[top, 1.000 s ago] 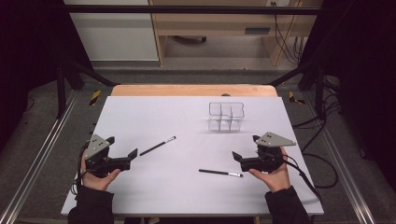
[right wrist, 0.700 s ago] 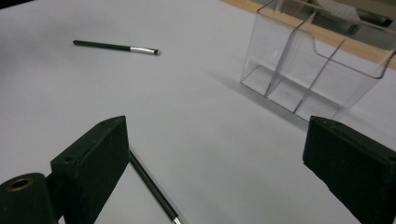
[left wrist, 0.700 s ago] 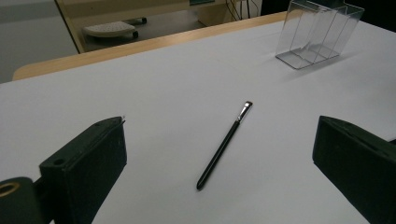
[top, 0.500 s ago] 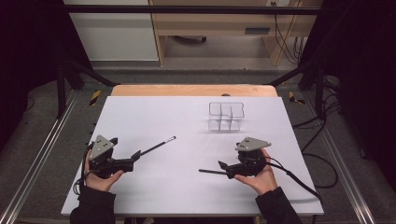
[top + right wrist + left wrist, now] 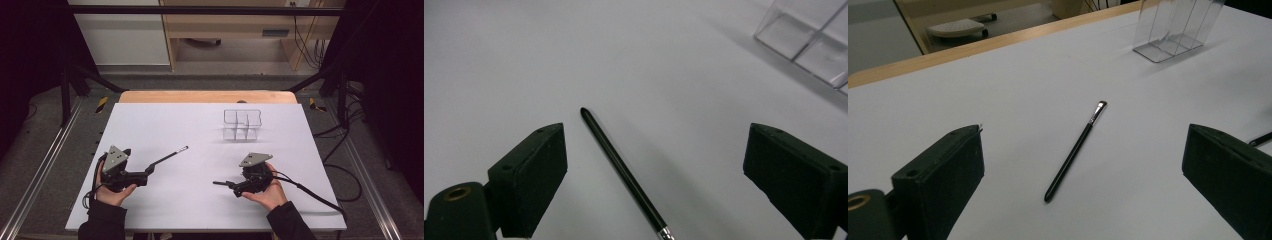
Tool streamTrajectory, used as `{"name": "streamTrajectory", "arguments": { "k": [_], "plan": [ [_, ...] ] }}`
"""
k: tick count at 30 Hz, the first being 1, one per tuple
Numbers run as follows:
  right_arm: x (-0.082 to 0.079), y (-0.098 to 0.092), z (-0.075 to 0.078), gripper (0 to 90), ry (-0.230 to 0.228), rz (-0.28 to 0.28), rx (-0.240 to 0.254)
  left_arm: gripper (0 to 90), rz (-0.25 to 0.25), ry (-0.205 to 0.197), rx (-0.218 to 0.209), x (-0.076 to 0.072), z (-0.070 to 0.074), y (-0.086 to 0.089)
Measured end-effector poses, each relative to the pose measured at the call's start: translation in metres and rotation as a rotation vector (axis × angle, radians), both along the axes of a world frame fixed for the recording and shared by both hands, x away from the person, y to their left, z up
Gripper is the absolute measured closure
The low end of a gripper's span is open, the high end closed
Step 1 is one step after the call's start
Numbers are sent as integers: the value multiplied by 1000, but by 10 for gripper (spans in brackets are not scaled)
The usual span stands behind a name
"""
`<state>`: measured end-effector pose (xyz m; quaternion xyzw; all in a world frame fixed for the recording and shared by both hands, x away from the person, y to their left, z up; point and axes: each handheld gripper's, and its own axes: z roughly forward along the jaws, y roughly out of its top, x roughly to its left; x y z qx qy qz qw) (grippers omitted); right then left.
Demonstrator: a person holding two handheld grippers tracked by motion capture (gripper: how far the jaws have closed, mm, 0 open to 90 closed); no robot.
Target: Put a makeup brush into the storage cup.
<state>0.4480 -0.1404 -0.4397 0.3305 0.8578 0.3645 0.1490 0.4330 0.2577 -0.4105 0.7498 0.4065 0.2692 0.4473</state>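
Nothing collected yet. Both brushes lie flat on the white desk (image 5: 150,125); the clear divided holder (image 5: 242,124) at the far side stands empty. Left gripper (image 5: 1083,165) spread wide, left brush (image 5: 1074,151) between its jaws but just ahead, untouched. Right gripper (image 5: 654,175) also spread, straddling the right brush (image 5: 621,170), not pinching. Remaining, by my judgement: grasp each, carry to holder. Open desk between grippers and holder; right brush nearer the front edge.
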Motion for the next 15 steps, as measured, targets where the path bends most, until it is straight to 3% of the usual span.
{"name": "streamTrajectory", "arguments": {
  "k": [7, 15],
  "plan": [
    [1, 5, -10, 141, 32, 15, -27, 23, -6, 11, 12, 1, -2, -4],
    [3, 11, -21, 243, 87, 50, -56, 27, -4, 15, 14, 1, -3, -6]
  ]
}}
